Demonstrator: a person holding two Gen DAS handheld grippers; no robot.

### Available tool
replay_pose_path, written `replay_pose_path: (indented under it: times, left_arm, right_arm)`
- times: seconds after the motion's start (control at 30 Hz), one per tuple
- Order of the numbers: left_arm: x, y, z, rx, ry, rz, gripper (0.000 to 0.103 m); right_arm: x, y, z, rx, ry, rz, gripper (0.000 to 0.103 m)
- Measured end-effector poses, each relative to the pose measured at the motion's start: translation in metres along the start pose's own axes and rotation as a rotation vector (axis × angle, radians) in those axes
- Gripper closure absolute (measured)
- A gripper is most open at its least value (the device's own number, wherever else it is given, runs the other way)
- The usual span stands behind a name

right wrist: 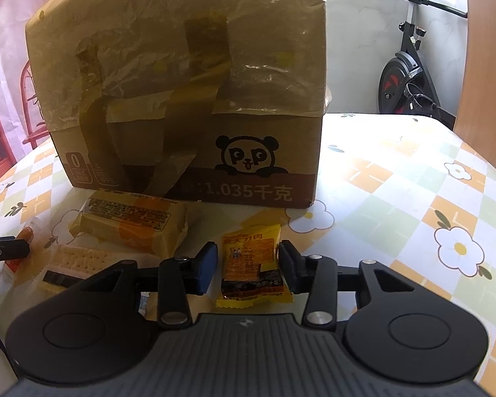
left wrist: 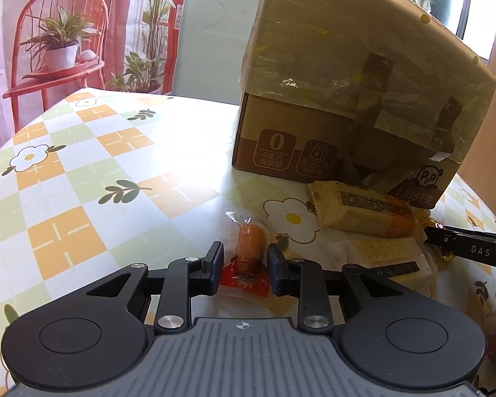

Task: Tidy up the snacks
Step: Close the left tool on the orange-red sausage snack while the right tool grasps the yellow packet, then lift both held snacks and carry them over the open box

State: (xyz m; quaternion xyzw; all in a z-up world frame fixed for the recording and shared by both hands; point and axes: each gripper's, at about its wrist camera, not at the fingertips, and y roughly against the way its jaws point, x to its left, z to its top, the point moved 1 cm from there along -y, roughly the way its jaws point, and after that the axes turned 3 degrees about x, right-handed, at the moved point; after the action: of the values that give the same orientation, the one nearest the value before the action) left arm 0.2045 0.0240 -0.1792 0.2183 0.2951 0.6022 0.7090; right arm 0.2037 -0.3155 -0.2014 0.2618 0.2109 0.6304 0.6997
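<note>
My left gripper (left wrist: 244, 266) is open, its fingers on either side of a clear-and-red sausage snack packet (left wrist: 248, 251) lying on the table. My right gripper (right wrist: 248, 264) is open around a small yellow snack packet (right wrist: 251, 268), a gap showing on each side. A yellow cake bar pack (left wrist: 360, 210) lies in front of the cardboard box (left wrist: 347, 99); it also shows in the right wrist view (right wrist: 129, 221). A cracker pack (right wrist: 76, 263) lies beside it. The box (right wrist: 188, 92) stands upright, taped over with plastic.
The table has a checked flower tablecloth (left wrist: 82, 182). A red chair with a potted plant (left wrist: 59, 46) stands behind the table on the left. An exercise bike (right wrist: 410, 66) stands beyond the table's far right edge.
</note>
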Motion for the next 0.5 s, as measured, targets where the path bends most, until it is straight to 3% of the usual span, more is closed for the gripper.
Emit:
replay_pose_path:
  times: [0.23, 0.5]
  left_arm:
    - [0.0006, 0.0011, -0.0011, -0.006, -0.011, -0.004, 0.072]
    - [-0.0002, 0.0014, -0.0013, -0.007, -0.021, 0.000, 0.072]
  right_arm:
    - [-0.0015, 0.0020, -0.0010, -0.008, -0.008, -0.002, 0.066]
    - [-0.0002, 0.0019, -0.0009, 0.000, 0.003, 0.014, 0.064]
